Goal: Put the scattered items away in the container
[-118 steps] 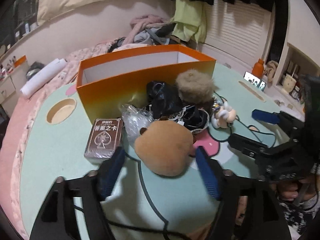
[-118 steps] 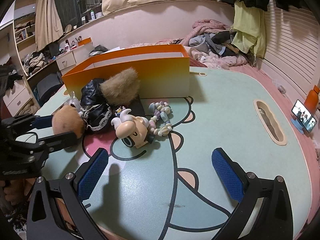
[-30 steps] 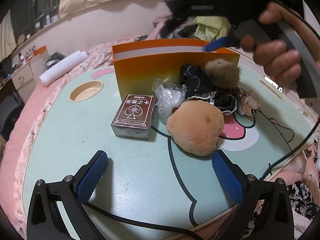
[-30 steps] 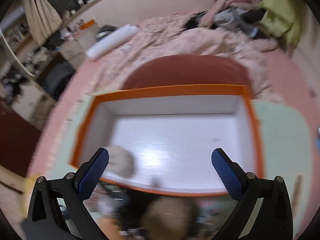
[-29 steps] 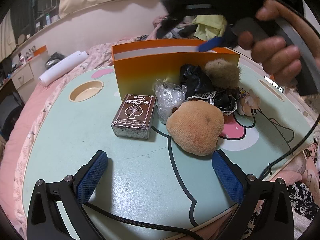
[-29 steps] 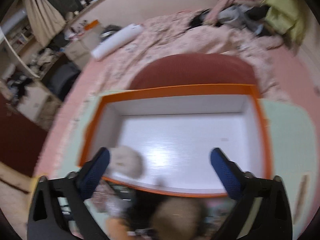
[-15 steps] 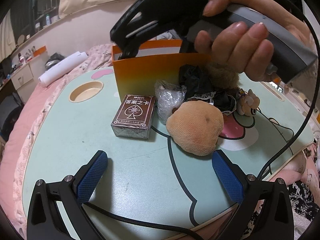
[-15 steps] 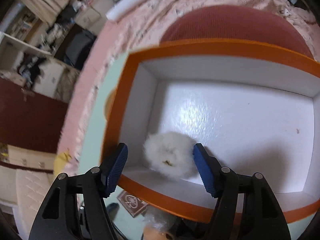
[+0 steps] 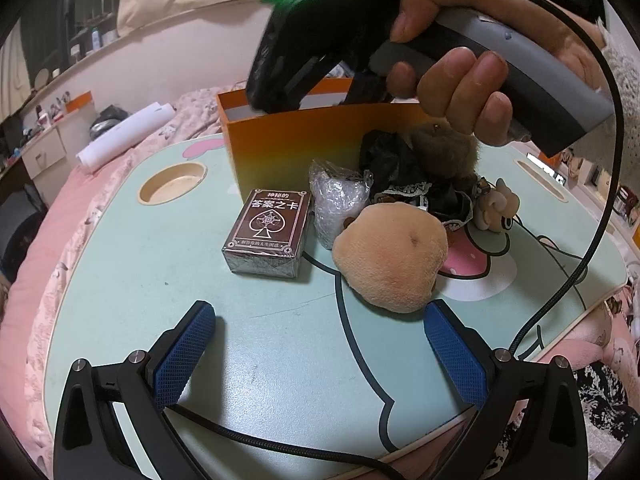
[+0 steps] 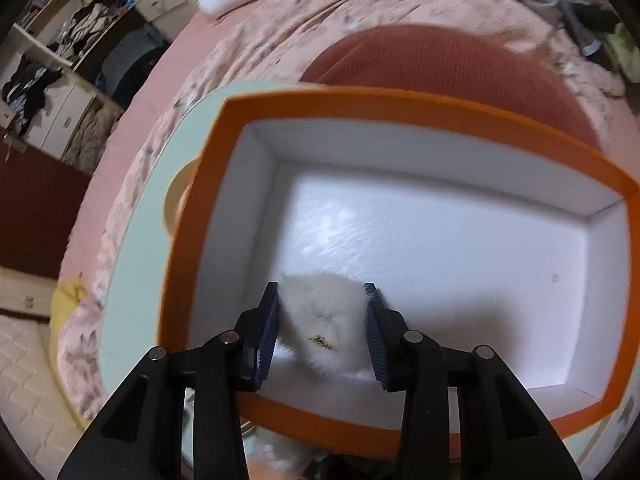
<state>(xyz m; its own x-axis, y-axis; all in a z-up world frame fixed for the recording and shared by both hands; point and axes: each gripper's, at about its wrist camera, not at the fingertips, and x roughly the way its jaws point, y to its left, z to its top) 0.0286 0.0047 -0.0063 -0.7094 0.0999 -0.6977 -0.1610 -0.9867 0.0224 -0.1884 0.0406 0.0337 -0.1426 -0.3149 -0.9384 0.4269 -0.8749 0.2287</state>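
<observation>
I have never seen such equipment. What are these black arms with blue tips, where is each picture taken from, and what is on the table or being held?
No robot is here. A person holds one hand-held grasping tool in each hand, and a wide-angle camera on each looks along its two blue-padded fingers.

The left camera shows the left tool open above the green table. On the table lie a brown card box, a tan plush ball, a clear plastic bag, dark cloth and a small figurine. The person's right hand is above them.

The right camera looks down into the orange box. The right tool has its pads against a white fluffy pompom inside.
</observation>
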